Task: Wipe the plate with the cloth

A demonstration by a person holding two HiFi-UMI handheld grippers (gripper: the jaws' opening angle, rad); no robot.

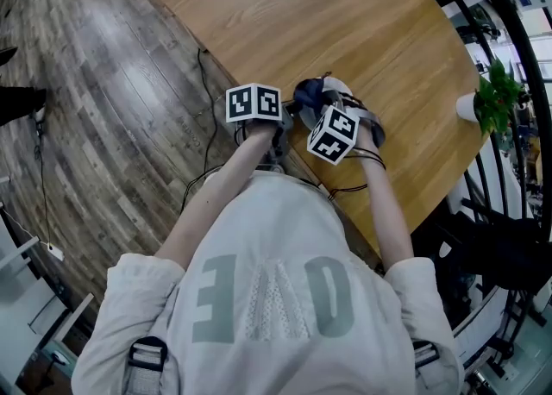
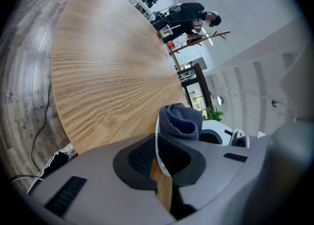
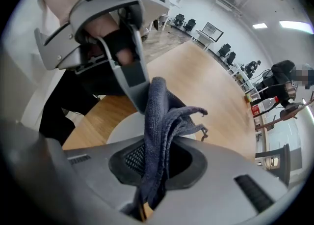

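Pressure is what this wiping step needs most, judging by how things sit. The jaws of the left gripper point(image 2: 158, 156) are pinched together on the thin white rim of the plate point(image 2: 157, 138), held at the near edge of the wooden table point(image 2: 108, 67). Whether the plate rests on the wood I cannot tell. The right gripper point(image 3: 153, 167) is clamped on a bunched dark blue-grey cloth point(image 3: 159, 116), whose free folds lie against the plate's face just beside the left jaws. To do this well, sweep the cloth in broad arcs across the face, away from the pinched rim, pressing lightly enough that the plate does not pivot in the left grip. That rim hold is narrow, so a hard push could twist it loose. The patch under the jaws likely needs a re-grip elsewhere on the rim before the cloth can reach it.
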